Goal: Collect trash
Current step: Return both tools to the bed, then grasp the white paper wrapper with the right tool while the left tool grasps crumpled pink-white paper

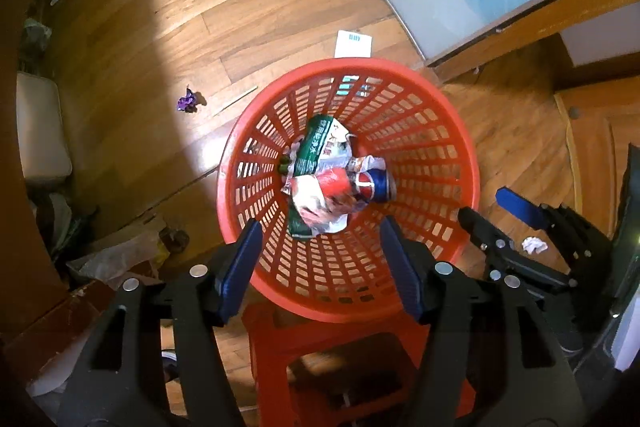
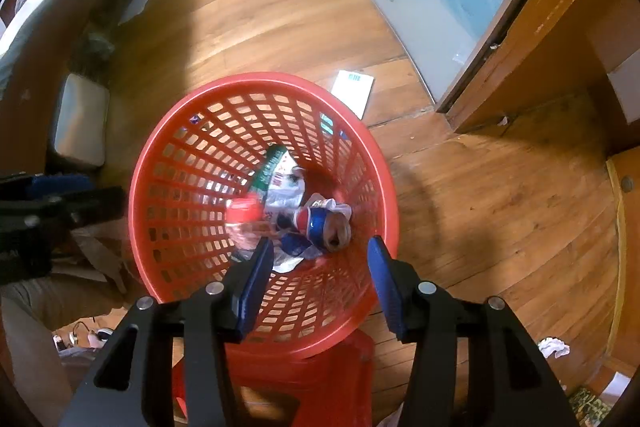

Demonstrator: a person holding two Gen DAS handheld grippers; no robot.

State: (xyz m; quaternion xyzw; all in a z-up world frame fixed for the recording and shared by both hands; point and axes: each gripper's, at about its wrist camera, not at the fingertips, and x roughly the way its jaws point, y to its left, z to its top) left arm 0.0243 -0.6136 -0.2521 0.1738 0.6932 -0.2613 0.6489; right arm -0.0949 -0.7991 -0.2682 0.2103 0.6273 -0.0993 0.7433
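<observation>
Round red lattice plastic basket (image 1: 448,131) holds crumpled wrappers (image 1: 320,167)

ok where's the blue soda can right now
The blue soda can lies on its side at the bottom of the red basket, on the right of the wrapper pile.

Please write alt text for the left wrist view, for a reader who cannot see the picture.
The open, empty left gripper hangs over a red mesh basket holding a blue can and crumpled wrappers. The basket sits on a red stool on a wooden floor, where a purple wrapper and a white paper ball lie.
</observation>
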